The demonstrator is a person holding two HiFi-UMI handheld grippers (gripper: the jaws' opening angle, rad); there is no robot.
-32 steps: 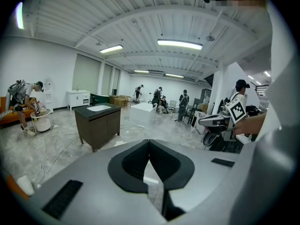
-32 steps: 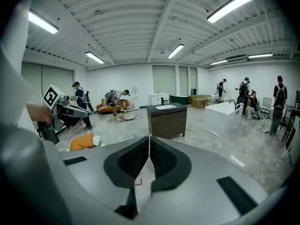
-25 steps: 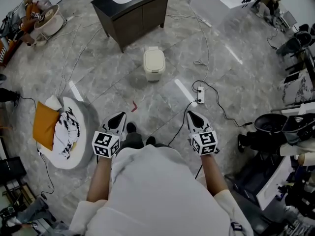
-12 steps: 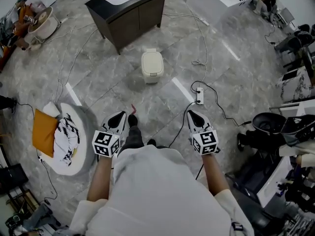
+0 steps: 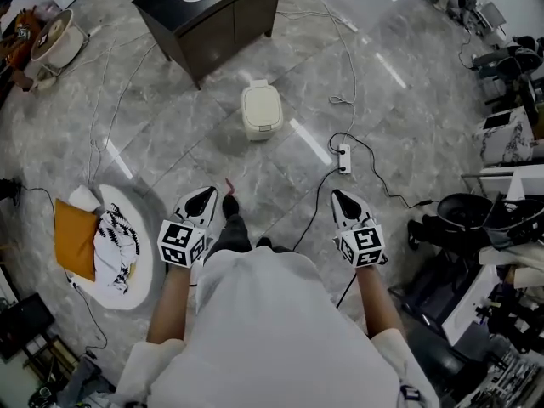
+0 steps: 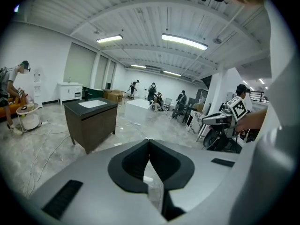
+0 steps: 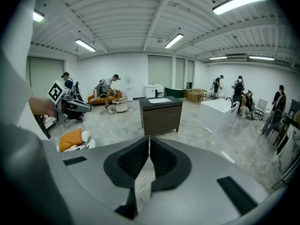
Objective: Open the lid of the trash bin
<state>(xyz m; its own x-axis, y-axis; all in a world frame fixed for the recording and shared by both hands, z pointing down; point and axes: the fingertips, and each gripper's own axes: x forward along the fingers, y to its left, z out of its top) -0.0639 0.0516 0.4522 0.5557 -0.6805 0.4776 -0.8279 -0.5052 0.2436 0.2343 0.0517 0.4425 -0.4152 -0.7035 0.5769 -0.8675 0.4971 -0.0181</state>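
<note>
While the person stands on the grey marble floor (image 5: 170,134), both grippers are held low in front of the body, level with each other and well apart. The left gripper (image 5: 206,193) has its two jaws pressed together at the tips; the left gripper view (image 6: 148,142) confirms that the black pads meet along a thin seam and that nothing is clamped between them. The right gripper (image 5: 337,196) is likewise closed and empty, its pads meeting tip to tip in the right gripper view (image 7: 149,139). Each gripper carries its marker cube at the rear, next to the hand.

The trash bin (image 5: 262,109), a small cream bin, stands alone on the floor ahead of the person, well apart from both grippers and roughly midway between their lines. Its lid lies flat and shut. Behind the bin stands a dark cabinet (image 5: 223,25) with a white basin set in its top. A white power strip (image 5: 343,158) lies to the right of the bin, with a black cable running from it. To the left of the left gripper lies a round white cushion (image 5: 140,262) bearing an orange pillow (image 5: 75,238)
</note>
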